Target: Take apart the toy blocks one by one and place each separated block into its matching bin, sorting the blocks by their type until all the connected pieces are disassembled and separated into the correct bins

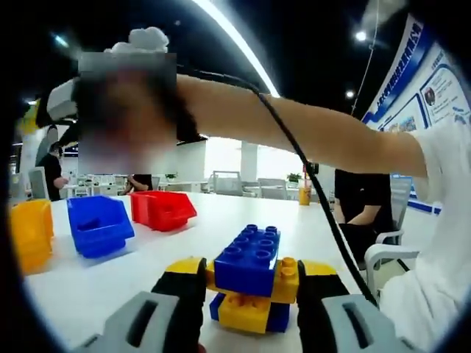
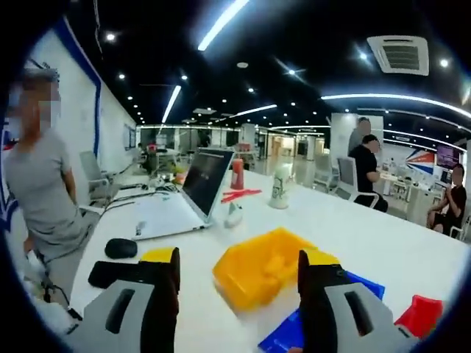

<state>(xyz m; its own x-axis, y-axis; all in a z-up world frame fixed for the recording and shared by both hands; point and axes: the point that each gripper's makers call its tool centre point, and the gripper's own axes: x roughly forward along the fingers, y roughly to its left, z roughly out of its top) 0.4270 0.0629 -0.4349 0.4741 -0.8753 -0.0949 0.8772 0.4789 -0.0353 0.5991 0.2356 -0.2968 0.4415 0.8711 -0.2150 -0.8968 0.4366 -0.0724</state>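
A: The block stack (image 1: 252,279) sits on the white desk (image 1: 184,243), blue brick on top, orange and yellow under it, more blue at the bottom. The left gripper (image 1: 250,290) has its jaws on either side of the stack, right at its sides; whether they press it I cannot tell.

B: And the bins?

A: Beyond the stack, 3 of them: the blue bin (image 1: 98,224) nearest, the yellow bin (image 1: 31,234) beside it at the desk edge, the red bin (image 1: 163,209) behind the blue one. A bare arm (image 1: 309,129) reaches across above the stack, a black cable (image 1: 309,184) hanging along it.

B: The other hand?

A: The right gripper (image 2: 239,287) hangs over the bins with its jaws apart, holding nothing. The yellow bin (image 2: 261,268) lies between them, and a laptop (image 2: 195,191) stands farther back.
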